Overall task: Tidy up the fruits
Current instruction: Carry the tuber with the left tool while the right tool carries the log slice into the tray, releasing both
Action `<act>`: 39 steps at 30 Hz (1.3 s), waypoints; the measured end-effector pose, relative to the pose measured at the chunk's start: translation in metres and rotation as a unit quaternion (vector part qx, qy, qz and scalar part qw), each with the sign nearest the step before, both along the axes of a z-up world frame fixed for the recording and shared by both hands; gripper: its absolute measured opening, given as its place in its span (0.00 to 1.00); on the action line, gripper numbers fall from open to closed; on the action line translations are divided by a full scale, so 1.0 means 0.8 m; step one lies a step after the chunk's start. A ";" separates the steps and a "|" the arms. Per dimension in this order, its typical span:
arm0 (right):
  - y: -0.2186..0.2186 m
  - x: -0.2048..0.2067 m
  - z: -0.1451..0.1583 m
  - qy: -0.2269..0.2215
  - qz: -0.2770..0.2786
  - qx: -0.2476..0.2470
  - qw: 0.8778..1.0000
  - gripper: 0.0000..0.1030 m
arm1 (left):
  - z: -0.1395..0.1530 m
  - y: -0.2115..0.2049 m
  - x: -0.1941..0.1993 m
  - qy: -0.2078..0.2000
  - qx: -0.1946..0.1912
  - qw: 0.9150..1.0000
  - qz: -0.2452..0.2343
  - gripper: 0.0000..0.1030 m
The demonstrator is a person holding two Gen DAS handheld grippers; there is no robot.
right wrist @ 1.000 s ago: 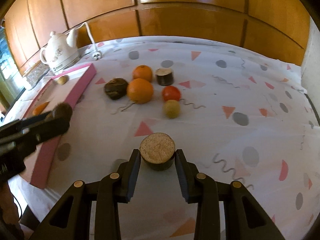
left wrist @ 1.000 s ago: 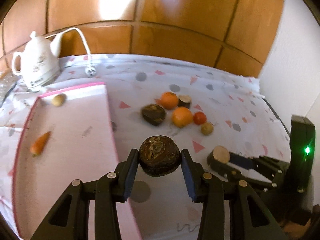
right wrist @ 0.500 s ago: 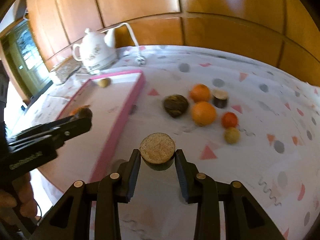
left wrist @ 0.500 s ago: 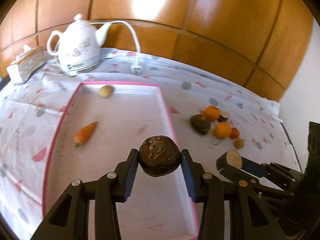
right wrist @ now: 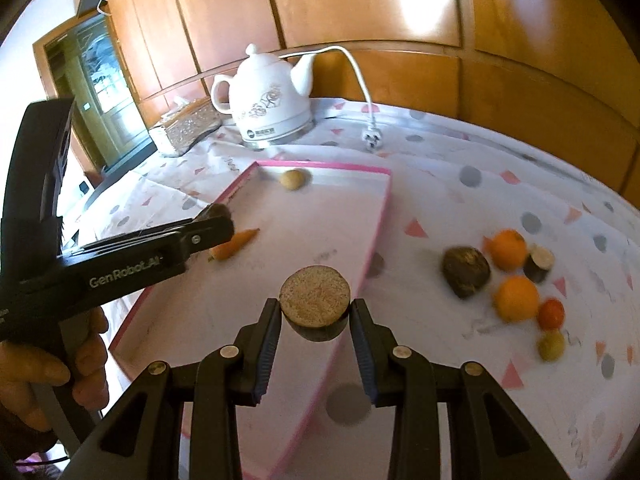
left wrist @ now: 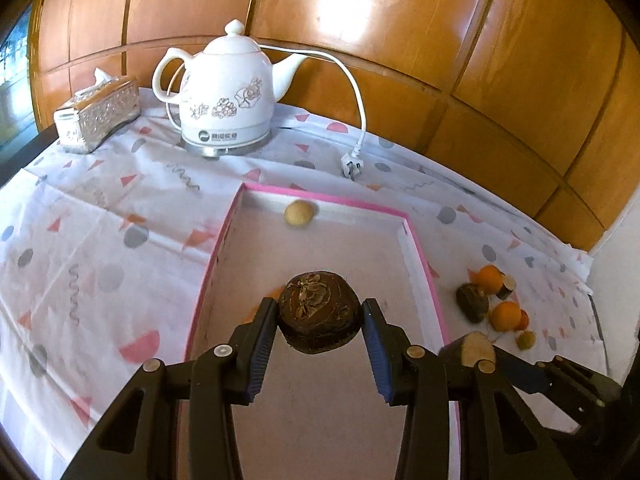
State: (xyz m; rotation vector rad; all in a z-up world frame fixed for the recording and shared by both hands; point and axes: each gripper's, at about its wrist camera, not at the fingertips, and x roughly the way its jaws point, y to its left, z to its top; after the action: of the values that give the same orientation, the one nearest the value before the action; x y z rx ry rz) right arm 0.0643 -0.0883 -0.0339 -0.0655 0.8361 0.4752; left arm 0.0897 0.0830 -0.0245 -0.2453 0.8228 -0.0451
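A table covered in a white cloth (left wrist: 100, 208) printed with pink triangles and grey dots, seen from two handheld grippers. At far left stands a silver patterned tissue box (left wrist: 98, 114), and beside it a white floral electric kettle (left wrist: 226, 98) whose white cord ends in a loose plug (left wrist: 352, 166) lying on the cloth. In front of the kettle lies a shallow pink-rimmed tray (left wrist: 420, 256). Inside it, a small round tan fruit (left wrist: 299, 213) sits near the far wall and a carrot (right wrist: 234, 245) lies toward the left side.

The left gripper (left wrist: 320, 326) hangs above the tray, its blue-padded fingers clamped on either side of a dark brown, rough round piece (left wrist: 319, 310). The right gripper (right wrist: 315, 326) is just to its right, over the tray's right rim, its fingers closed on a short dark cylinder with a pale cut top (right wrist: 315, 298).

Right of the tray, loose on the cloth and well apart from it, sits a cluster: a dark lumpy root (right wrist: 466, 266), two oranges (right wrist: 516, 298), a second cut cylinder (right wrist: 539, 262), a small red fruit (right wrist: 551, 314) and a small yellow-green fruit (right wrist: 551, 345)
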 end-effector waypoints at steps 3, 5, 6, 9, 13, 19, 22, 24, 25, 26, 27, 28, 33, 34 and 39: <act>0.011 0.014 -0.001 -0.001 -0.005 -0.001 1.000 0.35 | 0.004 0.004 0.006 -0.008 -0.002 1.000 0.011 0.47; 0.016 0.019 -0.002 -0.007 -0.008 -0.001 1.000 0.35 | 0.006 0.004 0.006 -0.011 0.001 1.000 0.014 0.47; 0.018 0.021 -0.003 -0.005 -0.008 -0.002 1.000 0.35 | 0.006 0.005 0.005 -0.009 0.002 1.000 0.018 0.48; 0.022 0.023 -0.007 -0.004 -0.016 -0.009 1.000 0.37 | 0.001 0.008 0.000 0.003 -0.001 0.999 0.033 0.48; 0.016 0.019 -0.011 0.003 -0.028 -0.005 1.000 0.37 | -0.004 0.010 -0.013 0.010 -0.002 0.999 0.044 0.50; 0.001 0.007 -0.015 0.015 -0.050 0.004 0.999 0.37 | -0.006 0.005 -0.032 0.008 0.009 0.999 0.040 0.52; -0.004 0.001 -0.014 0.013 -0.058 0.004 0.998 0.37 | -0.007 -0.001 -0.039 0.009 0.011 0.999 0.034 0.52; -0.007 -0.003 -0.013 0.012 -0.059 0.005 0.998 0.37 | -0.007 -0.004 -0.042 0.010 0.012 0.999 0.030 0.53; -0.009 -0.005 -0.013 0.011 -0.061 0.006 0.998 0.37 | -0.007 -0.006 -0.043 0.010 0.013 0.999 0.029 0.53; -0.010 -0.005 -0.012 0.011 -0.062 0.006 0.998 0.37 | -0.007 -0.008 -0.045 0.010 0.014 0.999 0.027 0.53; -0.011 -0.007 -0.012 0.011 -0.063 0.007 0.998 0.37 | -0.007 -0.010 -0.045 0.011 0.016 0.999 0.026 0.53; -0.014 -0.008 -0.012 0.011 -0.065 0.009 0.998 0.37 | -0.007 -0.011 -0.046 0.011 0.018 0.999 0.025 0.53; -0.025 -0.012 -0.012 0.012 -0.077 0.014 0.997 0.37 | -0.007 -0.021 -0.051 0.011 0.016 1.000 0.012 0.53; -0.029 -0.013 -0.013 0.013 -0.081 0.015 0.997 0.37 | -0.007 -0.024 -0.052 0.011 0.016 1.000 0.009 0.53; -0.052 -0.016 -0.020 0.023 -0.104 0.021 0.994 0.37 | -0.007 -0.039 -0.055 0.011 0.020 1.000 -0.011 0.53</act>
State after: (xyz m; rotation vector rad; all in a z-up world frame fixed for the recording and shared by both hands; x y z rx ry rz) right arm 0.0514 -0.1296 -0.0497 0.0707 0.8680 0.2979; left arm 0.0460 0.0518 -0.0305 -0.1990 0.8465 -0.0465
